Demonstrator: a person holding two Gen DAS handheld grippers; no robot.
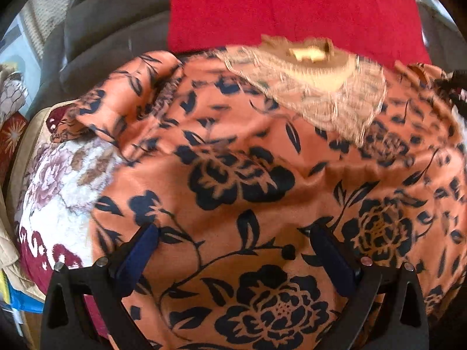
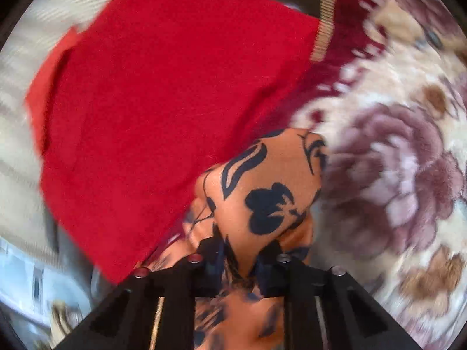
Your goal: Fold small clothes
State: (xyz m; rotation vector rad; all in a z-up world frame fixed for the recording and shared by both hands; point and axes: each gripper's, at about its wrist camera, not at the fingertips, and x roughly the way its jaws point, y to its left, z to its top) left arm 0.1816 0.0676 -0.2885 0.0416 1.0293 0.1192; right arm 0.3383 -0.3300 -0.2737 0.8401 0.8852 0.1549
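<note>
The orange garment (image 1: 233,180) with its dark flower print is spread over a flowered blanket (image 1: 58,192), with a red cloth (image 1: 286,8) lying just beyond it and gold embroidery (image 1: 327,87) at the neckline on its far side. The right gripper (image 2: 238,258) is pinched on a bunched fold of the same garment (image 2: 262,192) — fabric fills the gap between its jaws and bulges out ahead of them. The left gripper (image 1: 233,250) hangs over the near part of the garment with its jaws spread wide and nothing caught between them; whether its fingertips (image 1: 146,242) touch the cloth cannot be told. The step in hand appears to be a fold, carried by the right side. For a clean result the pinched edge should be lifted only enough to clear the surface and carried straight across — not dragged, since thin fabric like this is likely to slip and wrinkle. The near part would best be held flat or gripped by the left, so the crease falls straight.
</note>
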